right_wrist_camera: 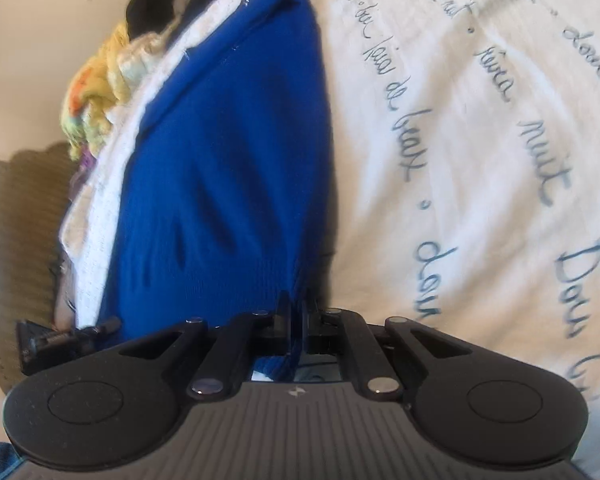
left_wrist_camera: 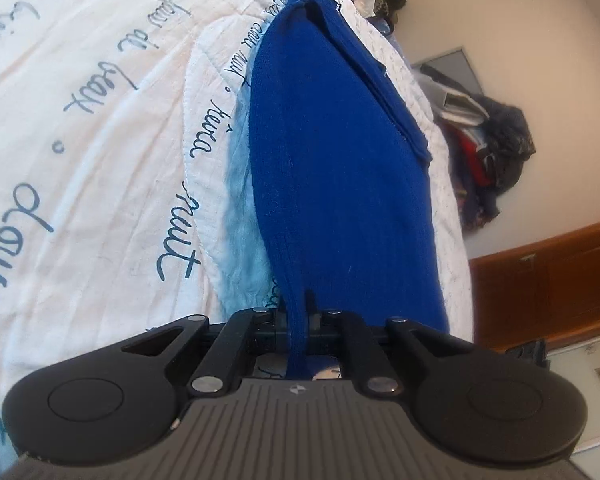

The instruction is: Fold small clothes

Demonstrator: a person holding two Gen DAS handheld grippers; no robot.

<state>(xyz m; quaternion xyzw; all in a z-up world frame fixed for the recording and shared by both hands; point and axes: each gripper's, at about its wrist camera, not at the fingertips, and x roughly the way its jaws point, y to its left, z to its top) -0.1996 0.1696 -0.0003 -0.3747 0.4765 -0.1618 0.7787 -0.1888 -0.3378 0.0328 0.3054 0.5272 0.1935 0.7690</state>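
A blue knit garment (left_wrist_camera: 332, 168) lies stretched over a white bedspread with blue handwriting (left_wrist_camera: 100, 120). My left gripper (left_wrist_camera: 298, 304) is shut on the garment's near edge, a fold of blue knit pinched between its black fingers. In the right wrist view the same blue garment (right_wrist_camera: 228, 168) runs away from me, and my right gripper (right_wrist_camera: 298, 304) is shut on another part of its near edge. The other gripper's black tip (right_wrist_camera: 60, 338) shows at the lower left of that view.
Piled clothes (left_wrist_camera: 492, 148) lean on the wall beyond the bed's right edge, above a wooden cabinet (left_wrist_camera: 548, 280). A yellow and orange cloth heap (right_wrist_camera: 100, 92) and a dark item (right_wrist_camera: 152, 4) sit at the bed's far left. The printed bedspread (right_wrist_camera: 480, 160) spreads to the right.
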